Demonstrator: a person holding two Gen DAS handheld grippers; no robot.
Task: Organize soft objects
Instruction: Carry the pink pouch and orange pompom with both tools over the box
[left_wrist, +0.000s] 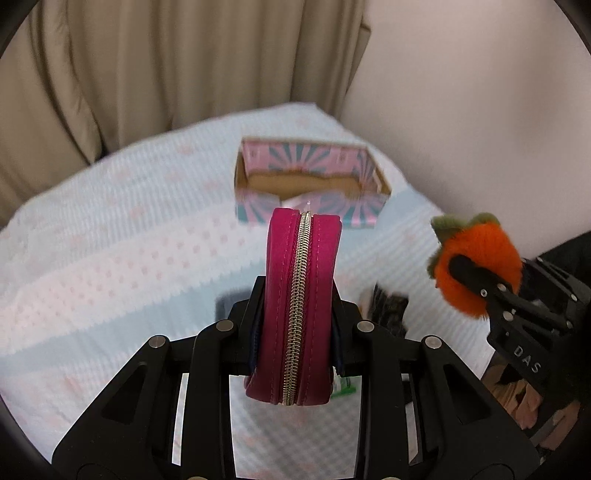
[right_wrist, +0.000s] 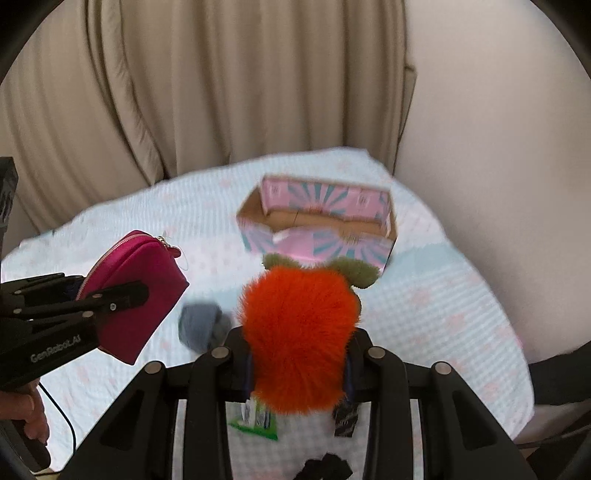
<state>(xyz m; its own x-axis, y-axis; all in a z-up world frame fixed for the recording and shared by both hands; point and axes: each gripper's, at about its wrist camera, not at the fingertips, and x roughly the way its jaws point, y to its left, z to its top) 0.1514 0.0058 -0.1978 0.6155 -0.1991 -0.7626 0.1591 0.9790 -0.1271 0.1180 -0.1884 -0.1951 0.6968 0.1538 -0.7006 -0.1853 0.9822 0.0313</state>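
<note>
Left wrist view: the left gripper is clamped on a magenta zippered pouch, held edge-up with its gold zipper running straight toward 12 o'clock. Beyond the pouch, at 12 o'clock, an open cardboard box with a pink-and-teal sunburst print sits on the quilted bedspread, which is pale blue with pink dots. At 3 o'clock the right gripper pinches an orange plush fruit with a green leafy top.

Right wrist view: the right gripper is closed around the orange plush fruit, which fills the centre of the frame, its green leaves pointing to 12 o'clock toward the box. At 9 o'clock the left gripper grips the pouch, held above the bedspread. A grey fabric bundle lies on the bedspread between the pouch and the plush. A green packet and a dark tag show below the plush at 6 o'clock. Beige curtains hang behind the bed.
</note>
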